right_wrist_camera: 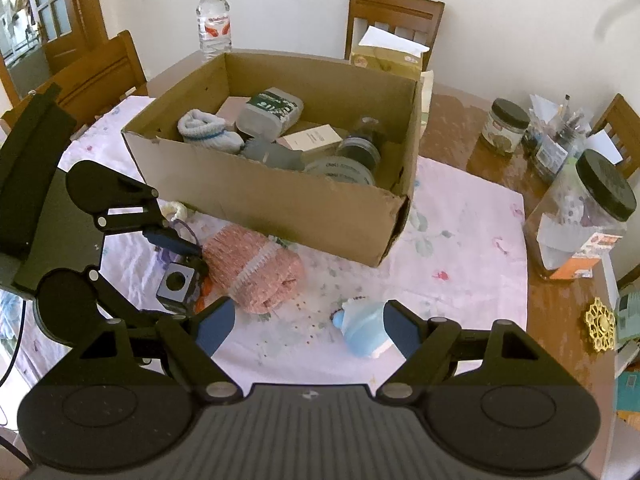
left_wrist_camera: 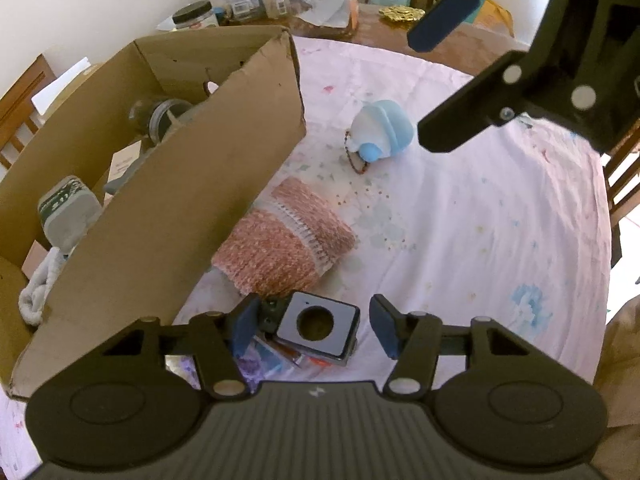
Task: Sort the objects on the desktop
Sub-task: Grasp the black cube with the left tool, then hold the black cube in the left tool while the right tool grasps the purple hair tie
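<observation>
Over the tablecloth, left gripper (left_wrist_camera: 314,326) (tilted steeply down) brackets the grey cube (left_wrist_camera: 318,330), jaws apart.

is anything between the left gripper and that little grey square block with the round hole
Nothing visible stands between them. The left gripper already straddles the grey block, one finger on each side. Its left pad is close against the block; a gap shows at the right pad. The pink knitted roll lies just beyond, outside the fingers.

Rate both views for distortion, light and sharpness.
Left wrist view: strong fisheye bend, the cardboard box wall bows; soft daylight, the small grey device reasonably sharp. Right wrist view: same curvature with dark corners, glare on the bare wooden table, far door washed out.
</observation>
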`<action>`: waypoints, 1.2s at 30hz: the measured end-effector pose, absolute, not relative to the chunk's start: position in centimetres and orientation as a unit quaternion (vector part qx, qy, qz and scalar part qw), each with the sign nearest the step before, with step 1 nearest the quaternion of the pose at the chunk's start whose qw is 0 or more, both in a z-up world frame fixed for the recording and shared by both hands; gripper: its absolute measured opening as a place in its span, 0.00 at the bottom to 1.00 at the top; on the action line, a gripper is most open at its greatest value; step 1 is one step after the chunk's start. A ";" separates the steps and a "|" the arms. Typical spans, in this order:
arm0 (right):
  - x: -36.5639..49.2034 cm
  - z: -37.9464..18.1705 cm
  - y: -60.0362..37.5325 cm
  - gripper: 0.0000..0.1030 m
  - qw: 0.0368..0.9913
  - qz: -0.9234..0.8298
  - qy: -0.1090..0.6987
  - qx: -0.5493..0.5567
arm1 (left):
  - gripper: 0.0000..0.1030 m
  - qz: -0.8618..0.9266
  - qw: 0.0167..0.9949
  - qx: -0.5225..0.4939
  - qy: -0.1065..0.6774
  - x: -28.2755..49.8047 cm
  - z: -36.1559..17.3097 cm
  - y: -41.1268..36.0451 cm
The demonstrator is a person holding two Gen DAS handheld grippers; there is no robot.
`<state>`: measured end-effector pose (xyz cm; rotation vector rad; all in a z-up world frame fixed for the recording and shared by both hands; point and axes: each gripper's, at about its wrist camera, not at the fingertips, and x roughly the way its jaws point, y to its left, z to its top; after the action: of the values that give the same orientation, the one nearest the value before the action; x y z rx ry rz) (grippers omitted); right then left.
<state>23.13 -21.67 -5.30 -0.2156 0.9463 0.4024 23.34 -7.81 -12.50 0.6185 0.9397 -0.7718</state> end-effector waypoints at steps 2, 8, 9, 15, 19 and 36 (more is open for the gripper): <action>23.2 -5.4 -21.7 0.83 0.865 0.191 0.452 -0.102 | 0.56 -0.363 0.772 0.280 0.440 23.5 -12.6 -7.6; 23.4 -5.6 -21.5 0.83 0.863 0.195 0.454 -0.103 | 0.56 -0.391 0.762 0.273 0.440 24.1 -12.9 -7.4; 23.4 -5.6 -21.4 0.83 0.863 0.196 0.454 -0.103 | 0.56 -0.394 0.759 0.267 0.444 24.1 -12.9 -7.3; 23.5 -5.6 -21.1 0.83 0.863 0.199 0.452 -0.103 | 0.51 -0.417 0.752 0.232 0.454 22.5 -12.6 -6.8; 23.5 -5.6 -21.0 0.83 0.863 0.201 0.452 -0.105 | 0.51 -0.404 0.763 0.197 0.464 21.7 -12.7 -6.6; 23.4 -5.5 -19.1 0.83 0.854 0.228 0.451 -0.120 | 0.52 -0.360 0.780 0.157 0.486 18.7 -12.3 -4.2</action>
<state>23.45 -19.06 -5.50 -0.2513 0.9493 0.4803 18.73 -4.18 -12.29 0.3385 1.0504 -0.7787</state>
